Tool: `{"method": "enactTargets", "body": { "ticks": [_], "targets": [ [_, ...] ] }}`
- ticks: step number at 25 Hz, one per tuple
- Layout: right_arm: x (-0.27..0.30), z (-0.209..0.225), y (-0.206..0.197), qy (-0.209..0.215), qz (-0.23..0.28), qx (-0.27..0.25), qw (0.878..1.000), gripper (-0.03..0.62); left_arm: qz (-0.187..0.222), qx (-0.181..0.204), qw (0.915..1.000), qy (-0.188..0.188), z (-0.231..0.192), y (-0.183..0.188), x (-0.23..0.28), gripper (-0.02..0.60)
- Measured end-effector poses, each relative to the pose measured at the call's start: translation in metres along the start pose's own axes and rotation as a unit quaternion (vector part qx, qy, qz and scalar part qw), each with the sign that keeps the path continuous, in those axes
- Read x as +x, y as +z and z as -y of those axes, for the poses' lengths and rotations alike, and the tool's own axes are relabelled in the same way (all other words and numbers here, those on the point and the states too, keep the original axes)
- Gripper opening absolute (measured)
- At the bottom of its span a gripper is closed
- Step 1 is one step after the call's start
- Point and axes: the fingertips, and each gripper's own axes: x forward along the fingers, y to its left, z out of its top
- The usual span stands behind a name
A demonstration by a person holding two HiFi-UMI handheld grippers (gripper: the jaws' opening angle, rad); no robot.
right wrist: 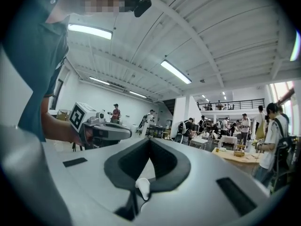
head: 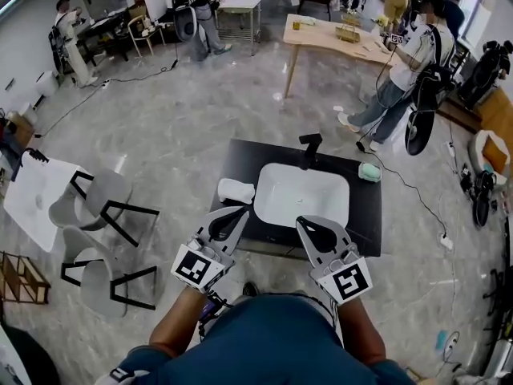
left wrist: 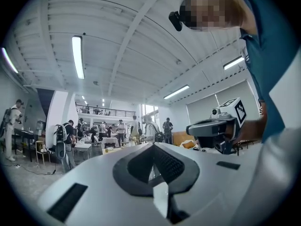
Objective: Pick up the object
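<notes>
Hovering close to the person's body, the left tool [head: 234, 215] and the right tool [head: 311, 224] both have their jaws pressed together, with nothing between them. Two grey chairs stand on the floor at the left, a nearer chair [head: 100, 279] and a farther chair [head: 98, 197]. Just beyond the tools lies one black tabletop [head: 367, 211]. On it, one white folded cloth [head: 236, 189] rests just left of the single white basin [head: 304, 199]. One black faucet [head: 309, 147] stands at the far edge, with one pale green object [head: 369, 172] to its right.

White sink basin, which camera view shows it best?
The head view: the white sink basin is seen from above, set in the dark counter. Both gripper views look up toward the ceiling and show none of it.
</notes>
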Motion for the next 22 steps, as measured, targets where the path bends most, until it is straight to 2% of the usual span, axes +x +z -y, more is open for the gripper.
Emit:
{"method": "enactTargets", "body": {
  "ticks": [8,15,18,22],
  "targets": [
    [0.03,0.024,-0.017,0.008,-0.011,0.016,1.0,0.014,-0.021,-0.018,0.9995,0.015,-0.033,-0.027,0.024,0.005],
    [0.058,0.064,-0.031,0.051,-0.005,0.019,0.999,0.014,-0.048,-0.057,0.995,0.067,-0.063,-0.063,0.057,0.005],
    [0.066,0.08,-0.036,0.068,0.001,0.027,0.997,0.014,-0.054,-0.079,0.9906,0.098,-0.078,-0.081,0.069,0.005],
    [0.074,0.104,-0.05,0.086,-0.003,0.033,0.996,0.014,-0.062,-0.146,0.9775,0.139,-0.097,-0.118,0.08,0.005]
  ]
}}
